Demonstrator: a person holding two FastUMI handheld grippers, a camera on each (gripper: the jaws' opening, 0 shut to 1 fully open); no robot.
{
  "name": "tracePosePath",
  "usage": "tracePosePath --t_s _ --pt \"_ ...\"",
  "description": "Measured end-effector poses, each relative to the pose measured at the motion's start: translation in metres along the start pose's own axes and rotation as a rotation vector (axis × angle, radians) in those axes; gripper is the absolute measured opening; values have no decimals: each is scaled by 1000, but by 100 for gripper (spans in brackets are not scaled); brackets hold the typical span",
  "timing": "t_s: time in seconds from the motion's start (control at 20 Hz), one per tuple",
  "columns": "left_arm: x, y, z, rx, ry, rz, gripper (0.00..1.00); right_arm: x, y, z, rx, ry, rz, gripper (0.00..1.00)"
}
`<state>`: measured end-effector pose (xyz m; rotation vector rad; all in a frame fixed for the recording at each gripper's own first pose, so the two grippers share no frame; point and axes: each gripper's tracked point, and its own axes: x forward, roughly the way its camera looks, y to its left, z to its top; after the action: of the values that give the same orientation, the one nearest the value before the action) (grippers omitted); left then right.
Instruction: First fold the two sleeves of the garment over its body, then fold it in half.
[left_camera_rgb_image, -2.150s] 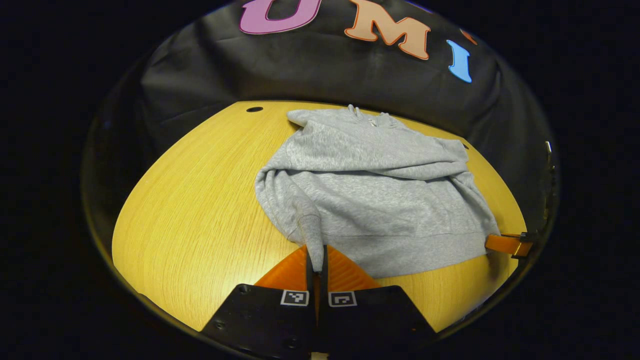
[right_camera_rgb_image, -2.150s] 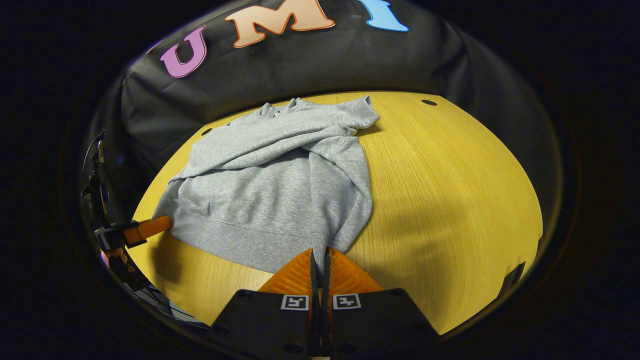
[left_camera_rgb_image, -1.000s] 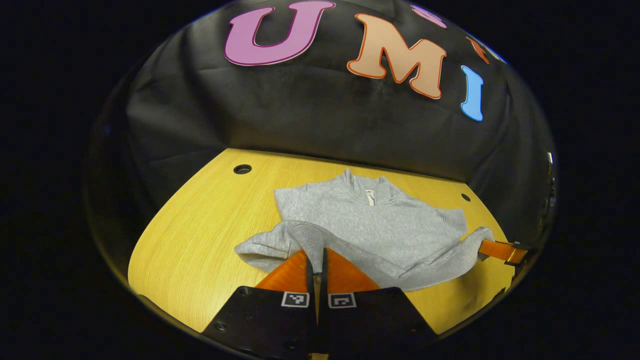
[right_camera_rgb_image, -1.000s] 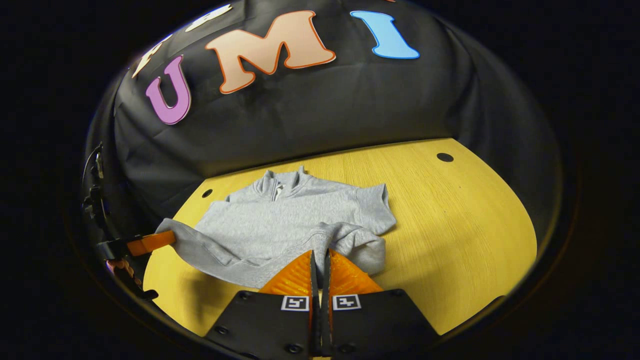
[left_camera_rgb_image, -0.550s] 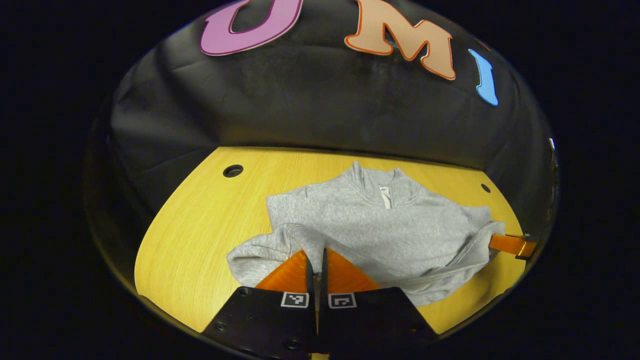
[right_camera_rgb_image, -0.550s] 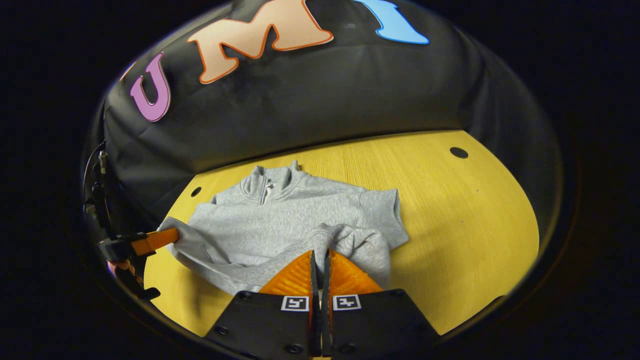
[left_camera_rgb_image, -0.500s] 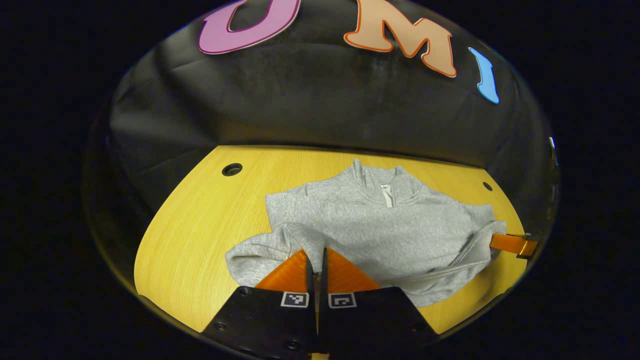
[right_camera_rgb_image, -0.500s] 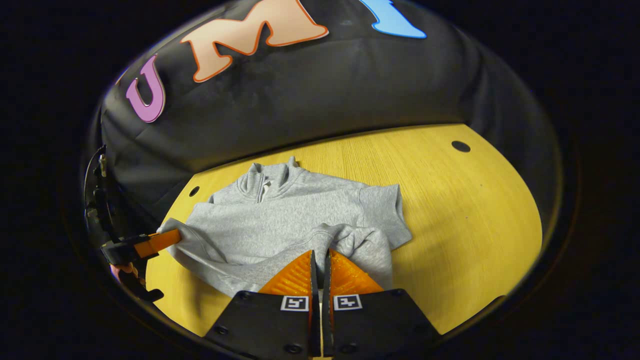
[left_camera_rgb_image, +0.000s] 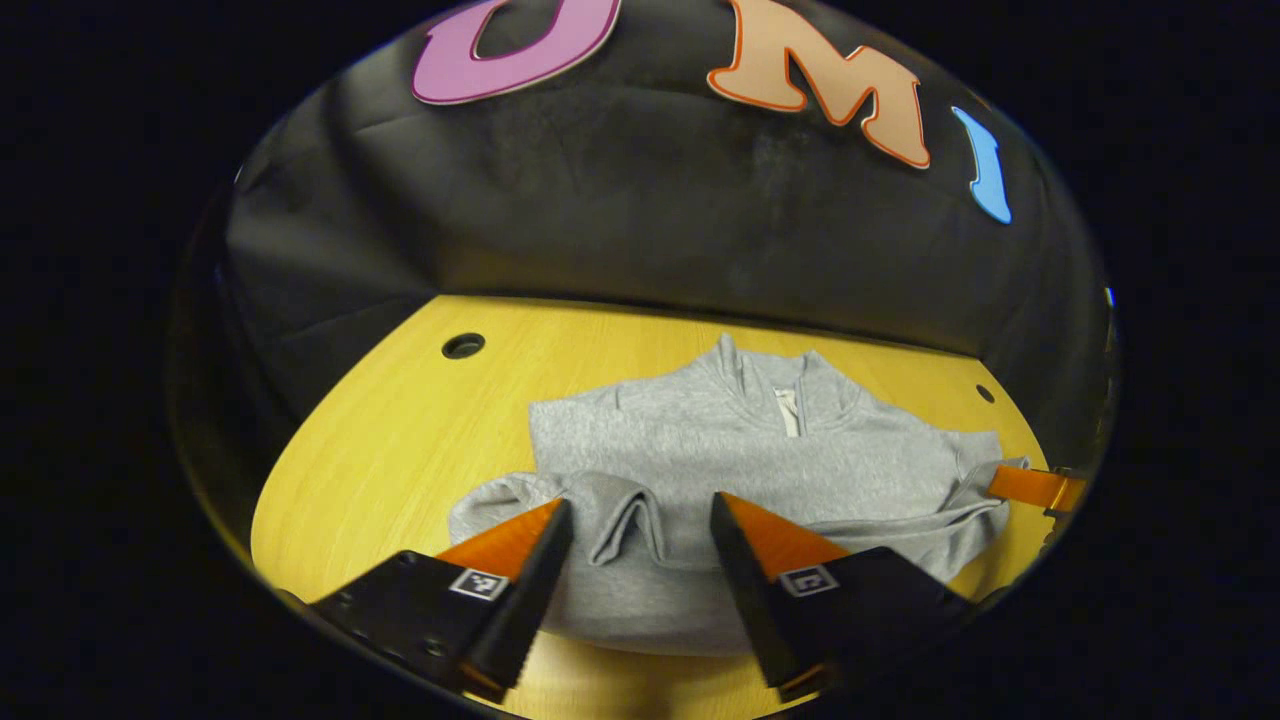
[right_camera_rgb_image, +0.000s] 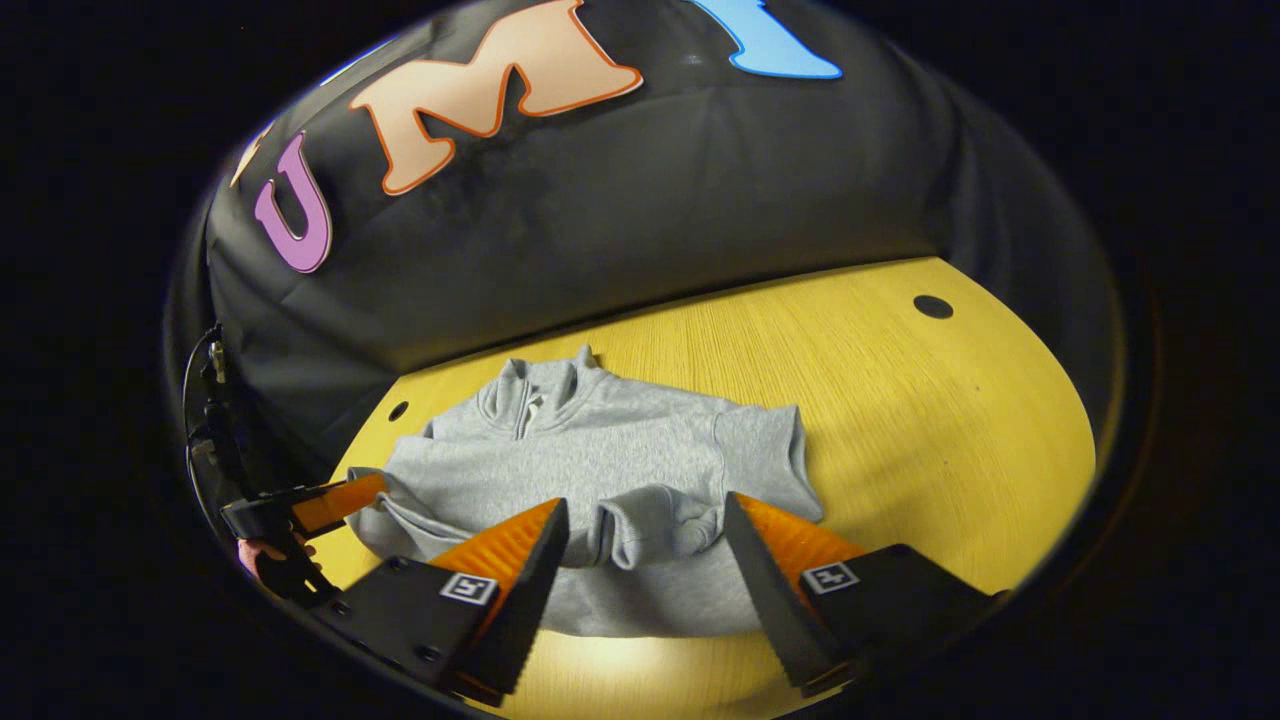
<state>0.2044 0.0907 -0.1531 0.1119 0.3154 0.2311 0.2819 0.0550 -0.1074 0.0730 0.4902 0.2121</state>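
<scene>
Left gripper view showed your left tongs (left_camera_rgb_image: 640, 525) spread wide over the near edge of the garment (left_camera_rgb_image: 730, 460), which lay folded on the counter (left_camera_rgb_image: 400, 440). Your right tongs (right_camera_rgb_image: 645, 525) were likewise spread above that same edge, gripping nothing.

1. My left gripper (left_camera_rgb_image: 640, 520) stands with fingers spread wide, the bunched fold of the grey garment (left_camera_rgb_image: 740, 450) lying loose in the gap between them.
2. To its left, bare wooden table (left_camera_rgb_image: 400, 440) runs out to a round hole (left_camera_rgb_image: 463, 346).
3. My right gripper (right_camera_rgb_image: 645, 525) is likewise parted over a crumpled fold.
4. To its right, bare tabletop reaches well past the garment.
5. Ahead, the black cloth wall (right_camera_rgb_image: 640, 200) closes off the table's far edge.
</scene>
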Motion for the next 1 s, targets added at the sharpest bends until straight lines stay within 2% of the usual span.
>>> tracePosePath --t_s 0.05,0.15,0.4,0.5,0.6,0.75,1.0 --pt "-3 2 7 0 -27 4 99 -1 -1 6 -19 -22 -13 96" --pt "-15 4 19 -6 -68 3 94 -10 0 17 -55 -74 -27 94" --pt "-60 13 37 -21 -119 -3 95 -56 17 42 -82 -172 -10 95" --pt "-84 19 44 3 -145 3 94 -80 26 53 -99 -222 -4 94" --pt "-109 25 51 34 -174 17 94 -107 35 57 -102 -255 8 98" --pt "-145 26 56 53 -200 14 94 -144 44 59 -109 -295 11 98" --pt "-191 30 49 30 -217 20 94 -197 55 52 -138 -371 -2 98"
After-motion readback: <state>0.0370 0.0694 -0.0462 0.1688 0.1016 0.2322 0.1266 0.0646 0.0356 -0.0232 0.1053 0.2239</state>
